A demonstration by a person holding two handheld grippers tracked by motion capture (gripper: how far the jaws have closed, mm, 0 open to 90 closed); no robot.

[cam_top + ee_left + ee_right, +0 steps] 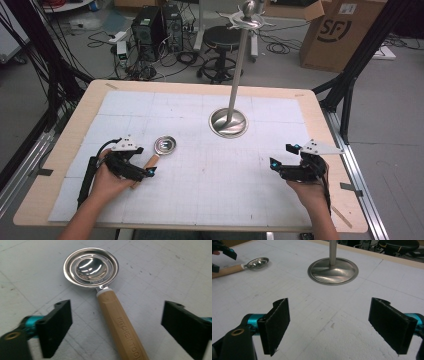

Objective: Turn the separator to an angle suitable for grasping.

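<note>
A metal measuring spoon (165,145) with a wooden handle (122,325) marked "KITCHEN TOOL" lies flat on the white mat (215,175), bowl pointing away from me. My left gripper (146,161) straddles that handle: in the left gripper view (117,307) both black pads stand well off the wood, one on each side, so it is open. My right gripper (281,156) hovers over bare mat at the right, and in the right gripper view (329,302) its jaws are wide open with nothing between them. The spoon (257,263) lies far left there.
A steel stand with a round base (228,122) and a tall pole (237,65) rises from the middle back of the mat. The wooden table edge (320,115) frames the mat. Beyond the table are a stool, computers and a cardboard box.
</note>
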